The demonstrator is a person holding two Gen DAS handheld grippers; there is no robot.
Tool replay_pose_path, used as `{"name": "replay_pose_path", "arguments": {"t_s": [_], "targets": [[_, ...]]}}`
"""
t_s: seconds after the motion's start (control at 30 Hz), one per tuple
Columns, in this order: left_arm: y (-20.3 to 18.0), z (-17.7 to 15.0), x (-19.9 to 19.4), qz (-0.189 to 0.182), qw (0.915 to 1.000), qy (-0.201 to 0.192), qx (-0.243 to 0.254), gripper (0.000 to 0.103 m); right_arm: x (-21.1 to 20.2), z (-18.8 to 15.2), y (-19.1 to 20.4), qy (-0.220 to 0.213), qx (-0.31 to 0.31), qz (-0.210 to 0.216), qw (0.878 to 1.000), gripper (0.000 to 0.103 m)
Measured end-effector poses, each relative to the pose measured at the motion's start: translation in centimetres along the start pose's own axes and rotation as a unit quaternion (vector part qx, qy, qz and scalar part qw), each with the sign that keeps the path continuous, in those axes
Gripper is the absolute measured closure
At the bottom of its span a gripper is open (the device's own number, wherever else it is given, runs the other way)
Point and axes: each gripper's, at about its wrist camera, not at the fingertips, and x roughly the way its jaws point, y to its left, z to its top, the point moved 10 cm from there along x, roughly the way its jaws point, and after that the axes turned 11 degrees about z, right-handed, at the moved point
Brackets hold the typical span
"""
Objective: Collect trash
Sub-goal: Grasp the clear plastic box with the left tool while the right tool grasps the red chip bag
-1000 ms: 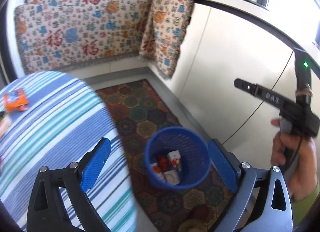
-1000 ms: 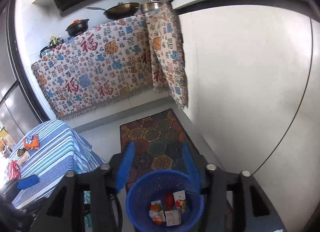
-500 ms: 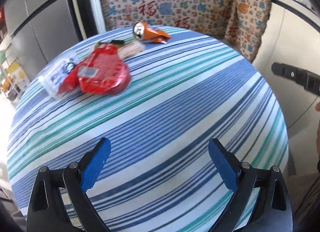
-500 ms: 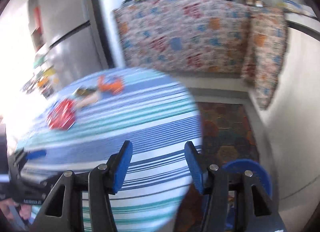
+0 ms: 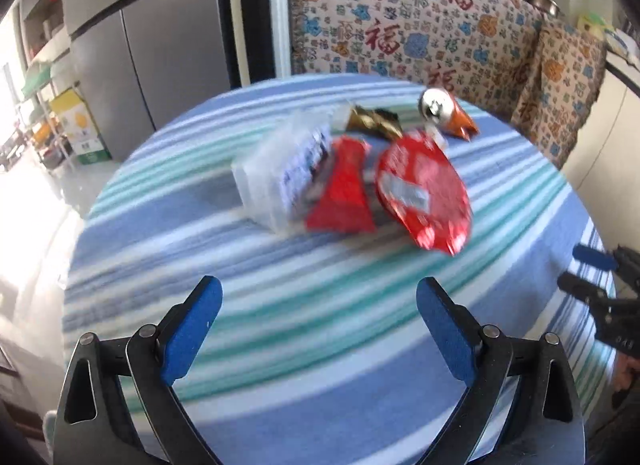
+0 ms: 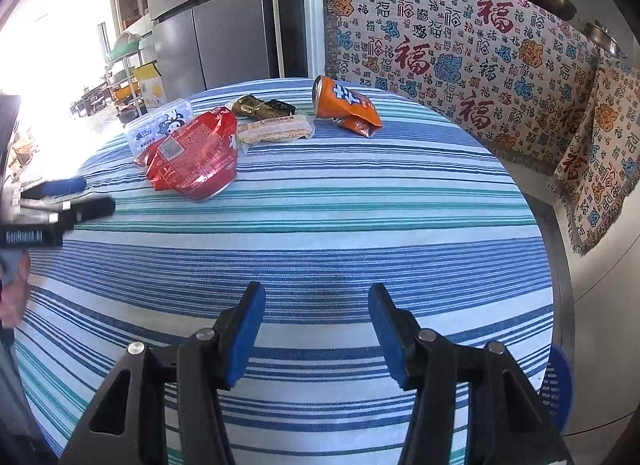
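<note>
A kitchen is being shown, with a round table (image 6: 360,233) covered in a blue, teal and white striped cloth. A patterned throw (image 6: 460,49) is draped over the counter behind it, and a steel fridge (image 6: 224,21) is standing to the left.

Trash is lying in a cluster on the far side of the table. A crushed orange can (image 6: 344,105) is lying farthest right. A tan wrapper (image 6: 276,131) is resting beside it, with a dark gold wrapper (image 6: 262,107) just behind. A red bag (image 6: 196,157) is lying nearer the middle, partly overlapping a clear plastic box (image 6: 160,127) at the left.

The left gripper (image 5: 318,325) is being held over the near part of the table, its blue pads wide apart with nothing between them. The right gripper (image 6: 316,325) is likewise being held above the cloth, jaws parted and empty, well short of the trash. The rim of a blue bin (image 6: 558,385) is showing past the table's right edge.
</note>
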Motion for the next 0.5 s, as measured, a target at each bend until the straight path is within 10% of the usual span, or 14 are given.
{"name": "replay_pose_path", "arguments": {"t_s": [0.23, 0.37, 0.5], "targets": [[1.1, 5.3, 5.3, -0.021, 0.9988, 0.011, 0.042, 0.010, 0.6, 0.1, -0.6, 0.004, -0.002, 0.002, 1.000, 0.048], [0.3, 4.8, 6.7, -0.072, 0.9953, 0.043, 0.049, 0.068, 0.3, 0.4, -0.8, -0.003, -0.003, -0.001, 1.000, 0.048], [1.3, 3.2, 4.8, -0.104, 0.9922, 0.067, -0.017, 0.071, 0.0, 0.8, -1.0, -0.009, -0.002, 0.004, 1.000, 0.048]]}}
